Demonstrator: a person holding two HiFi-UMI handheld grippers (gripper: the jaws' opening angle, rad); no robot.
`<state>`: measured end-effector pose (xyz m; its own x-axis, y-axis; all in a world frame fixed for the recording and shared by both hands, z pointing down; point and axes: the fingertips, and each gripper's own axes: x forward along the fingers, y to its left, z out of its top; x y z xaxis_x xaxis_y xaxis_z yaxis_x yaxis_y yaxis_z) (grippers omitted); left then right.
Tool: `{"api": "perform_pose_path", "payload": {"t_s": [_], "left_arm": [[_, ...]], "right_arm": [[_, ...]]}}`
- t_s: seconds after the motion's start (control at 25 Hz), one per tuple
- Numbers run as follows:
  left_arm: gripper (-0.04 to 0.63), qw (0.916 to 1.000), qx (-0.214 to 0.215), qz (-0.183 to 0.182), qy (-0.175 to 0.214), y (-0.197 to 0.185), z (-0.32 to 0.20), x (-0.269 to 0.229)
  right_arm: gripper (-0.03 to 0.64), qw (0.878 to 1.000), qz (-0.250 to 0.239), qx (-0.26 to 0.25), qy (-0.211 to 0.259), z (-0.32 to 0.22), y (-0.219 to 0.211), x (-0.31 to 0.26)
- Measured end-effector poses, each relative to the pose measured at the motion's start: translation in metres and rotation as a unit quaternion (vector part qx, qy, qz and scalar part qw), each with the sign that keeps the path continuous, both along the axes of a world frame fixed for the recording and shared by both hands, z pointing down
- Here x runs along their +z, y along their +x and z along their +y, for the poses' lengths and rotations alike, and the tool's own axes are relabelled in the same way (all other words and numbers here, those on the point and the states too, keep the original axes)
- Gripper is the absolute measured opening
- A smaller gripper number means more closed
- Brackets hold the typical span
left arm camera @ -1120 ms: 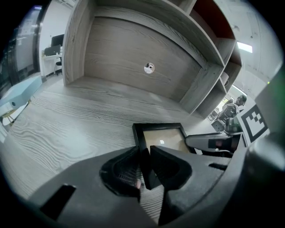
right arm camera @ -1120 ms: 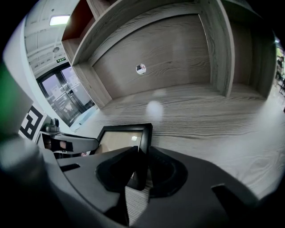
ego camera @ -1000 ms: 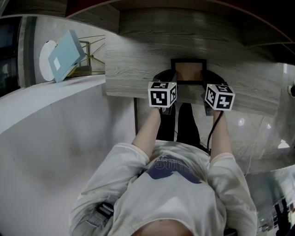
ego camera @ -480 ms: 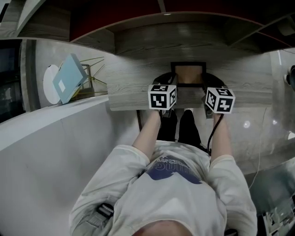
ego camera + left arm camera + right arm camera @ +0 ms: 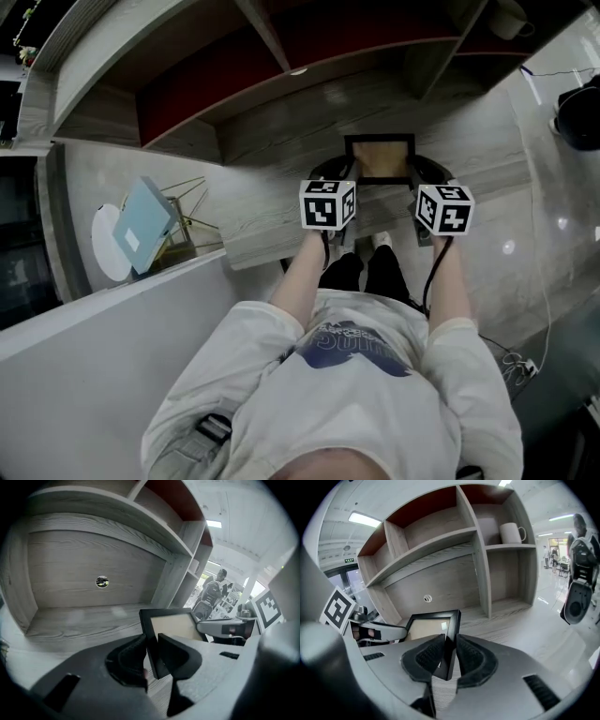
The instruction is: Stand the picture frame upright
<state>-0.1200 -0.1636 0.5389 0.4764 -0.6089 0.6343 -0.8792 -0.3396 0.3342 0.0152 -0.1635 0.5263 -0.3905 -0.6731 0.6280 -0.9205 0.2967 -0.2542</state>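
Note:
A black picture frame (image 5: 379, 159) with a tan inside is held between both grippers over the grey wooden desk (image 5: 281, 220). My left gripper (image 5: 151, 656) is shut on the frame's left side bar (image 5: 149, 634). My right gripper (image 5: 449, 654) is shut on the frame's right side bar (image 5: 452, 630). In the head view the left gripper (image 5: 336, 185) and right gripper (image 5: 424, 185) sit at the frame's two lower corners, their marker cubes toward me. The frame (image 5: 429, 627) leans, its top edge away from me. Its back and any stand are hidden.
A wooden shelf unit (image 5: 440, 550) with red-backed compartments rises behind the desk; a white mug (image 5: 511, 532) stands in its upper right cell. A round cable hole (image 5: 101, 581) is in the back panel. At the left, a light-blue book (image 5: 142, 223) leans in a wire rack.
The head view has tilted up, so more of the shelf unit shows. Both grippers stay on the frame, which sits slightly higher in the view and a little more raised.

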Motion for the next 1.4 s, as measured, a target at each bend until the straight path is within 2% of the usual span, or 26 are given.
{"api": "perform_pose_path", "payload": {"t_s": [0.28, 0.52, 0.68, 0.92, 1.2, 1.4], "left_arm": [[0.083, 0.9977, 0.062, 0.006, 0.026, 0.043, -0.005, -0.023], [0.083, 0.9964, 0.077, 0.002, 0.035, 0.082, -0.009, -0.029], [0.083, 0.9977, 0.056, -0.006, 0.039, 0.105, -0.016, -0.031], [0.083, 0.9993, -0.003, -0.015, 0.034, 0.138, -0.021, -0.032], [0.081, 0.9967, -0.062, -0.036, 0.039, 0.171, -0.021, -0.036], [0.081, 0.9950, -0.081, -0.042, 0.039, 0.188, -0.022, -0.038]], "right_arm": [[0.071, 0.998, 0.004, 0.057, 0.024, 0.012, 0.042, -0.025], [0.071, 0.997, 0.002, 0.068, 0.035, 0.012, 0.080, -0.030], [0.071, 0.998, -0.007, 0.047, 0.035, 0.002, 0.103, -0.030], [0.071, 0.999, -0.018, -0.016, 0.029, -0.019, 0.137, -0.032], [0.072, 0.996, -0.035, -0.081, 0.028, -0.032, 0.171, -0.032], [0.072, 0.993, -0.043, -0.106, 0.036, -0.038, 0.187, -0.033]]}}
